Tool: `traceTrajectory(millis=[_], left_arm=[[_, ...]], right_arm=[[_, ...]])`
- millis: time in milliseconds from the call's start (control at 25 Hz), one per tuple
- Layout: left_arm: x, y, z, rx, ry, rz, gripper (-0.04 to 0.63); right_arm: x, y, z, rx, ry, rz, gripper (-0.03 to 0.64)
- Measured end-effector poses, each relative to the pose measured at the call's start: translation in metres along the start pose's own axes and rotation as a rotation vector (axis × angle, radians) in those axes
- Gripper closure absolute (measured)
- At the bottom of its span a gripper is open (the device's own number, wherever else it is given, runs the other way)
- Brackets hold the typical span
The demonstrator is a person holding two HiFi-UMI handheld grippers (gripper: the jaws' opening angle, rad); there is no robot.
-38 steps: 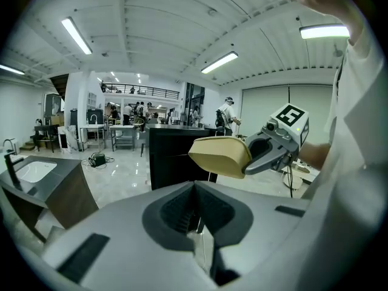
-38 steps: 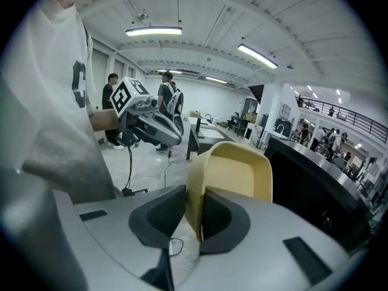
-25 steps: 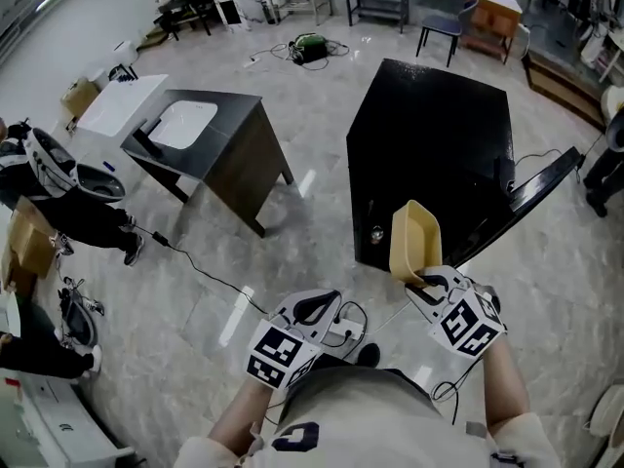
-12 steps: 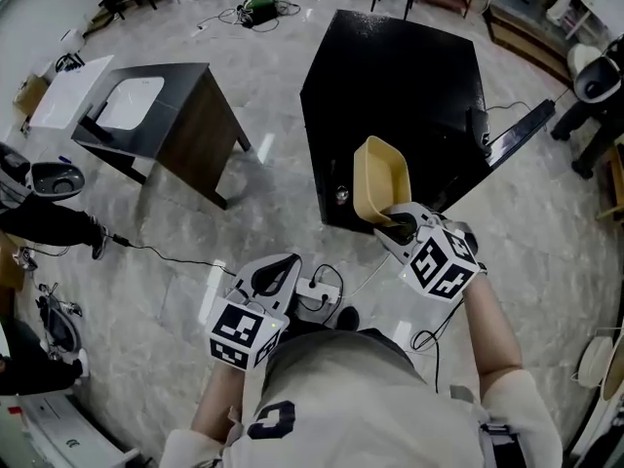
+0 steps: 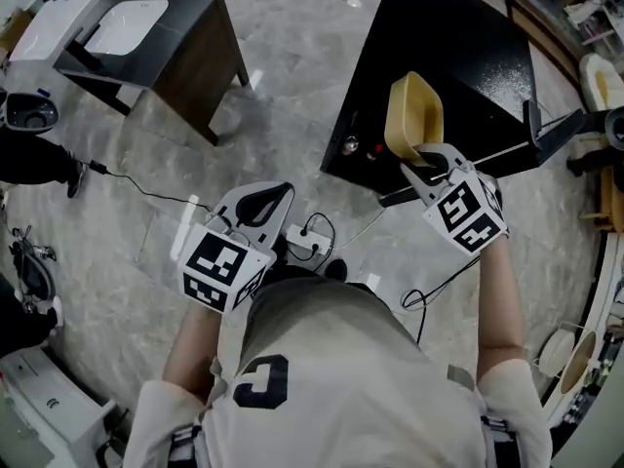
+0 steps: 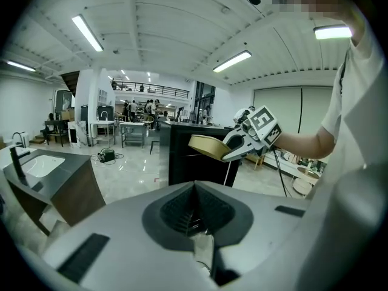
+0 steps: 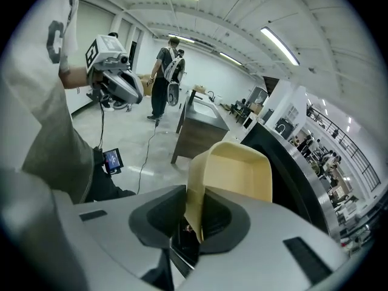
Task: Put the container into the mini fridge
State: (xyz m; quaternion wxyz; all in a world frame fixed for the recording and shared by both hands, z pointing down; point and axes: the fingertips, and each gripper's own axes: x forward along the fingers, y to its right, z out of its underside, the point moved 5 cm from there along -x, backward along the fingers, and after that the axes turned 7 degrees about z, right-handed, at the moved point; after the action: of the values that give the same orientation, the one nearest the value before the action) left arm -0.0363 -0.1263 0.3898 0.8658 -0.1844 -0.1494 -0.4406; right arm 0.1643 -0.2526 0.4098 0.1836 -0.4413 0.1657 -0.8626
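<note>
Overhead, right tool (image 5: 426, 154) clamped on container (image 5: 411, 115); only up close, left tool (image 6: 195, 202) together.

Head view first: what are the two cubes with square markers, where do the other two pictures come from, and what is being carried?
There is no robot here. A person holds a gripper in each hand, and the marker cubes are part of those grippers. The head view looks down from the person's head. The other two pictures come from a camera riding on each gripper. The right gripper is clamped on the rim of a tan container, close to the black mini fridge. The left gripper is shut and holds nothing. A dark table with a sink stands further left.
</note>
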Motion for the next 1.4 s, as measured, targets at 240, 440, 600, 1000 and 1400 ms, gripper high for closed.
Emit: traceTrajectory(millis=[240, 440, 600, 1000, 1400], left_arm=[[-0.021, -0.044, 0.005, -0.016, 0.017, -0.026, 0.540], [-0.018, -0.051, 0.018, -0.047, -0.003, 0.021, 0.540], [0.002, -0.031, 0.014, -0.045, -0.024, 0.095, 0.540], [0.025, 0.007, -0.012, 0.041, -0.073, 0.141, 0.540], [0.033, 0.005, -0.010, 0.059, -0.094, 0.064, 0.540]], right_arm=[[0.020, -0.002, -0.018, -0.032, -0.069, 0.026, 0.548], [0.033, -0.003, -0.018, -0.045, -0.117, 0.034, 0.548], [0.031, 0.009, -0.010, -0.036, -0.132, 0.039, 0.548], [0.028, 0.032, 0.017, -0.052, -0.167, 0.063, 0.548], [0.062, 0.069, 0.030, -0.044, -0.143, 0.101, 0.548]])
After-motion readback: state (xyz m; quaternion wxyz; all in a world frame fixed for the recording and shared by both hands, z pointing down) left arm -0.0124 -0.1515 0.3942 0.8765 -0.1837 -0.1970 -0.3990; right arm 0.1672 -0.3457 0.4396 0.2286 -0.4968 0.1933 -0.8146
